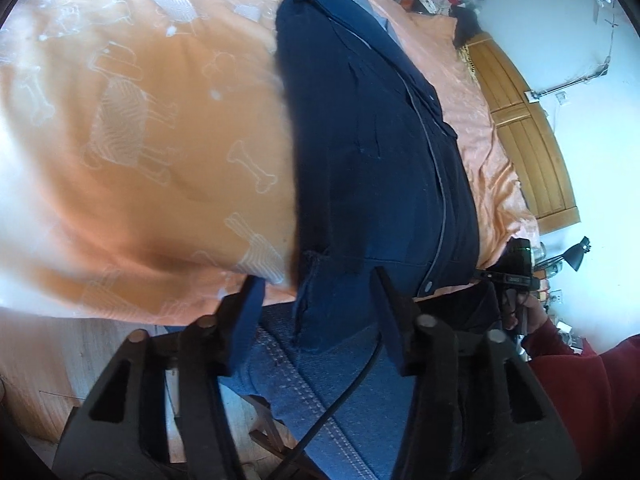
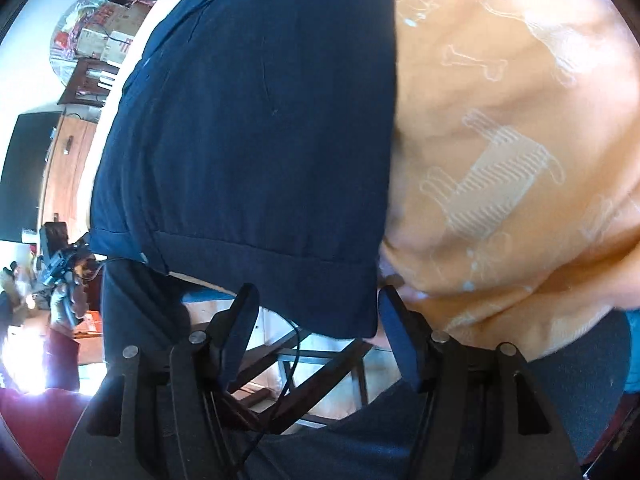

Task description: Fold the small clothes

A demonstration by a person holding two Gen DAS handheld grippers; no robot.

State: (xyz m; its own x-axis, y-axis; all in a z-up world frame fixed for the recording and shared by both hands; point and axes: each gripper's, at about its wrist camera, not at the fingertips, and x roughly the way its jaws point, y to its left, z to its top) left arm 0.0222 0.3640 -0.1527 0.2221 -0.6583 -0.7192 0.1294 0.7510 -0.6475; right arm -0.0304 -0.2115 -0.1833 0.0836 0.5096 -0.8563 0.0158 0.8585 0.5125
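Observation:
A navy blue garment (image 1: pixel 360 152) with grey piping and a button lies stretched along an orange bedsheet (image 1: pixel 140 160) printed with white dogs and bones. Its near hem hangs slightly over the bed's edge. My left gripper (image 1: pixel 318 284) is open, with the hem's left corner between its fingers; the left finger stands clear over the sheet. My right gripper (image 2: pixel 316 294) is open around the other hem corner of the garment (image 2: pixel 248 120), next to the sheet (image 2: pixel 500 140). Each gripper shows in the other's view: right gripper (image 1: pixel 516 276), left gripper (image 2: pixel 64 268).
The person's blue jeans (image 1: pixel 320 400) and dark red sleeve (image 1: pixel 592 392) fill the foreground. A wooden panel (image 1: pixel 520 120) and a black lamp (image 1: pixel 576 256) stand beyond the bed. A dark screen (image 2: pixel 24 168), cardboard boxes (image 2: pixel 108 36) and a dark frame (image 2: pixel 312 364) lie below and left.

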